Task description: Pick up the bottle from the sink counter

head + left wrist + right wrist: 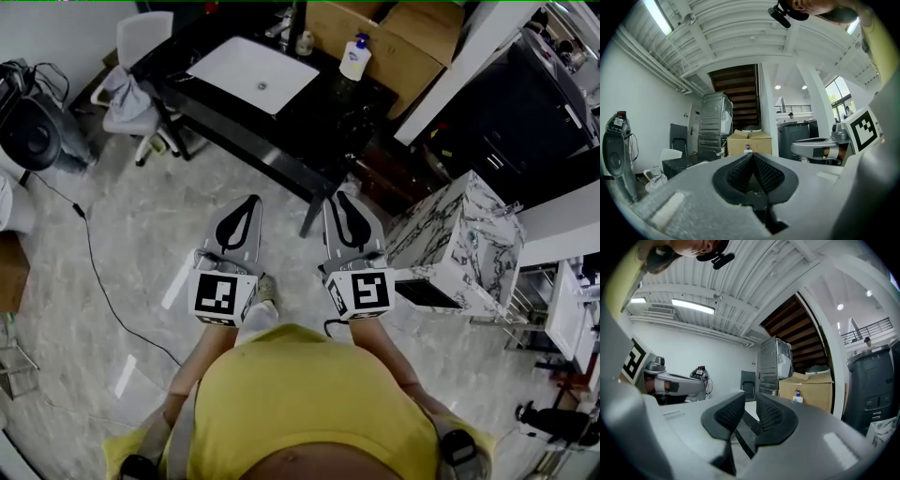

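Observation:
The bottle (355, 58), white with a blue pump top, stands on the black sink counter (314, 131) to the right of the white basin (253, 73). It shows small and far off in the left gripper view (747, 149) and in the right gripper view (798, 397). Both grippers hang over the floor in front of the counter, well short of the bottle. My left gripper (249, 201) has its pads (740, 172) meeting at the tips, with nothing held. My right gripper (336, 196) stands with a narrow gap between its pads (771, 414), and nothing is in it.
A faucet (291, 23) stands behind the basin. Cardboard boxes (394, 33) sit behind the counter. A white chair (141, 66) is at the counter's left end, a marble-patterned cabinet (459, 248) close on my right. A cable (94, 272) runs over the floor at left.

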A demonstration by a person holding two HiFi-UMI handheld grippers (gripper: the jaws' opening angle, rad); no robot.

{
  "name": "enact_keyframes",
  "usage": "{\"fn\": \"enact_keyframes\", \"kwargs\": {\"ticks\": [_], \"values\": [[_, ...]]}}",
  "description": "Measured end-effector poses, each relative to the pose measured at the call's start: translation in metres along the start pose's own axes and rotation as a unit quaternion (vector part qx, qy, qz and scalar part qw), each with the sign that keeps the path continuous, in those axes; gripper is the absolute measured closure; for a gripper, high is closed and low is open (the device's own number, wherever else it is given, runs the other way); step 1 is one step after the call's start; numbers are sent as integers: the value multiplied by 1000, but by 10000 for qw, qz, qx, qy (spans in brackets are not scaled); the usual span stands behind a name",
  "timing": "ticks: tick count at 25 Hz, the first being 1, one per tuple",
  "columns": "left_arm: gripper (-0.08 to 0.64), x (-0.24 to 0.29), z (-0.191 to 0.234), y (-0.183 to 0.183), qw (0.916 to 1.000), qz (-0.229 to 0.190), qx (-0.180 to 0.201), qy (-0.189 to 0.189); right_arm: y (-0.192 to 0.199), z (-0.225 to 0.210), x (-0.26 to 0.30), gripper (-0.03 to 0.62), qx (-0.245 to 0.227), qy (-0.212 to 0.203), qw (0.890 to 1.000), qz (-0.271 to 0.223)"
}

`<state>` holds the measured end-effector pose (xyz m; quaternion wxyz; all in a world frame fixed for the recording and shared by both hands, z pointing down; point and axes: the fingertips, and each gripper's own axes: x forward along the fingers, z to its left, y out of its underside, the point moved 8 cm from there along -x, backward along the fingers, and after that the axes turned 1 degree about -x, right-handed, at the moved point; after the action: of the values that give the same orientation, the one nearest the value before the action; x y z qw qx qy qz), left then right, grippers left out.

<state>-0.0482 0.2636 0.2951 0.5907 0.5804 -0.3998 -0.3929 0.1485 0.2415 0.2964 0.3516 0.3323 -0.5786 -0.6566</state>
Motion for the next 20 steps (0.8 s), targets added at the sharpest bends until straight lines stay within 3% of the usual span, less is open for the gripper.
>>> {"fn": "enact_keyframes", "kwargs": {"ticks": [9,20], "values": [[554,54,58,2,9995,-64,-93,293,6,-4,76,509,-49,176,9998,88],[554,82,91,6,9991,-87,-213,369,8,-10,116,506,-23,350,9992,191]]}}
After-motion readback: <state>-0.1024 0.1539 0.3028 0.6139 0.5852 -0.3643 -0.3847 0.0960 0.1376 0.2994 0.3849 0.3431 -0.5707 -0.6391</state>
